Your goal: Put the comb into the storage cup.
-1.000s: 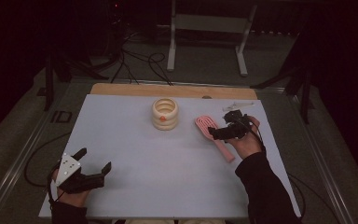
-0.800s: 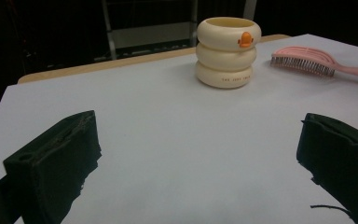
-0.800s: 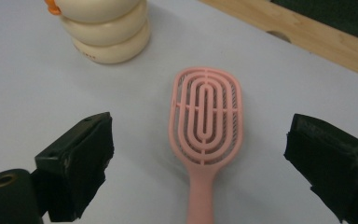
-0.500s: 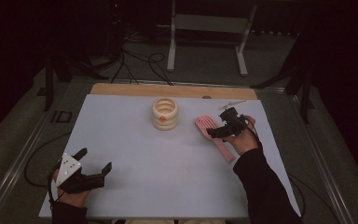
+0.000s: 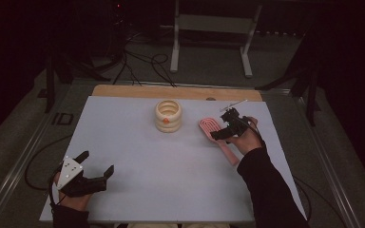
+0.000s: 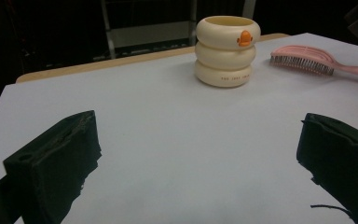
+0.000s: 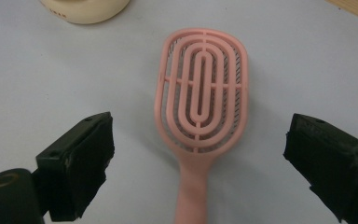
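A pink hairbrush (image 5: 210,128) lies bristles down at the right of the white table, with its handle running toward the near right. My right gripper (image 5: 221,127) hovers over it, open. In the right gripper view the brush's oval head (image 7: 200,93) sits between the spread jaws of this gripper (image 7: 200,140), with no contact. A cream ringed cup (image 5: 168,115) with an orange beak mark stands at the back centre. My left gripper (image 5: 96,164) rests open at the near left corner, far from both. From there the cup (image 6: 226,44) and the brush (image 6: 303,58) lie well ahead of that gripper (image 6: 200,154).
The white table top (image 5: 138,156) has a wooden strip (image 5: 123,91) along its far edge. Beyond it the floor holds cables (image 5: 142,61) and a metal stand (image 5: 211,28). The cup's base (image 7: 84,7) lies just past the brush head.
My right gripper has drifted slightly left, farther over the brush head. The left gripper, cup and brush have stayed put.
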### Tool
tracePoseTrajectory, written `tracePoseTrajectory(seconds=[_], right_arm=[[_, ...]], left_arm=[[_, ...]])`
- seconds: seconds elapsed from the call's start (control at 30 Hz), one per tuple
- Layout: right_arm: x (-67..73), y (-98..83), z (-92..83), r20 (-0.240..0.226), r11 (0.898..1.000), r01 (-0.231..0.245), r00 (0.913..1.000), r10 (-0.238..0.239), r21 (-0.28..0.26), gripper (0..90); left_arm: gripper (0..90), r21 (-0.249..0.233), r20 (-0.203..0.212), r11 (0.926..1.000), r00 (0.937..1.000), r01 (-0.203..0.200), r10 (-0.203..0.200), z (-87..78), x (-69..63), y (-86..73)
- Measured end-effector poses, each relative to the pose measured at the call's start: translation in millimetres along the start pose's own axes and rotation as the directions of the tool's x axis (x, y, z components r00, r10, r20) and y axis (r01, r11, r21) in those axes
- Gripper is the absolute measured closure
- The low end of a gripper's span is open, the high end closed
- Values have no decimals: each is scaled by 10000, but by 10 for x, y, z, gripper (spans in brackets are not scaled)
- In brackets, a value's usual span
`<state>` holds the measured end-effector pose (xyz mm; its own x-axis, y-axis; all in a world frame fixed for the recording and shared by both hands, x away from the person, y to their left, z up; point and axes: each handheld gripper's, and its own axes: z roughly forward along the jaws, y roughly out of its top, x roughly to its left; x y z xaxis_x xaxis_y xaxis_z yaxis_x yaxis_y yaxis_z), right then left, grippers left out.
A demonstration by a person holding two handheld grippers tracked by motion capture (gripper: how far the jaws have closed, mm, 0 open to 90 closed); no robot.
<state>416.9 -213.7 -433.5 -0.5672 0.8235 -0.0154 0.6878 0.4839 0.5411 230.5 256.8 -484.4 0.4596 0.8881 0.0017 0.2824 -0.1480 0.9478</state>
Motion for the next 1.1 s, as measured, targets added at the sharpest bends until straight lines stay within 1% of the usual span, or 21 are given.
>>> tracePoseTrajectory(seconds=[0.07, 0.1, 0.2, 0.23, 0.27, 0.5, 0.67, 0.73, 0.77, 0.9, 0.93, 1.1], right_arm=[[-5, 5, 12, 0, 10000, 30, 10000, -30, 63, 80], [-14, 10, 50, -11, 9997, 9, 10000, -9, 255, 80], [-32, 3, 113, -28, 9988, 3, 10000, -1, 494, 80], [-32, 3, 113, -28, 9988, 3, 10000, -1, 494, 80], [-48, 0, 152, -45, 9981, -25, 10000, 28, 615, 80], [-60, 2, 206, -148, 9965, -5, 9999, 17, 840, 80], [-88, -11, 309, -160, 9904, -16, 9999, 38, 1381, 80], [-94, -12, 322, -181, 9895, -1, 9998, 28, 1449, 80], [-111, -20, 361, -219, 9869, -84, 9997, 120, 1609, 83], [-116, -21, 374, -221, 9858, -69, 9997, 108, 1677, 83], [-132, -30, 423, -243, 9815, -131, 9995, 181, 1909, 84], [-156, -40, 489, -297, 9744, -160, 9993, 233, 2244, 100]], left_arm=[[1, -7, 13, 10000, 10000, -7, 7, -1, -1, 0], [1, -11, 14, 10000, 10000, -5, 5, -1, -2, 0], [1, -1, 11, 10000, 10000, -6, 6, -1, 0, 0], [1, -1, 11, 10000, 10000, -6, 6, -1, 0, 0], [1, 0, 15, 10000, 10000, -9, 9, -1, 0, -1], [1, 12, 29, 10000, 10000, -11, 11, 0, -1, -2], [1, 21, 42, 10000, 10000, -15, 15, 1, -1, -3], [1, 21, 45, 10000, 10000, -15, 15, 1, 0, -3], [1, 24, 50, 10000, 10000, -13, 12, 1, -1, -3], [1, 28, 58, 10000, 10000, -16, 16, 1, -1, -4], [1, 28, 59, 10000, 10000, -13, 13, 2, -1, -5], [1, 42, 73, 10000, 10000, -18, 18, 5, -2, -7]])
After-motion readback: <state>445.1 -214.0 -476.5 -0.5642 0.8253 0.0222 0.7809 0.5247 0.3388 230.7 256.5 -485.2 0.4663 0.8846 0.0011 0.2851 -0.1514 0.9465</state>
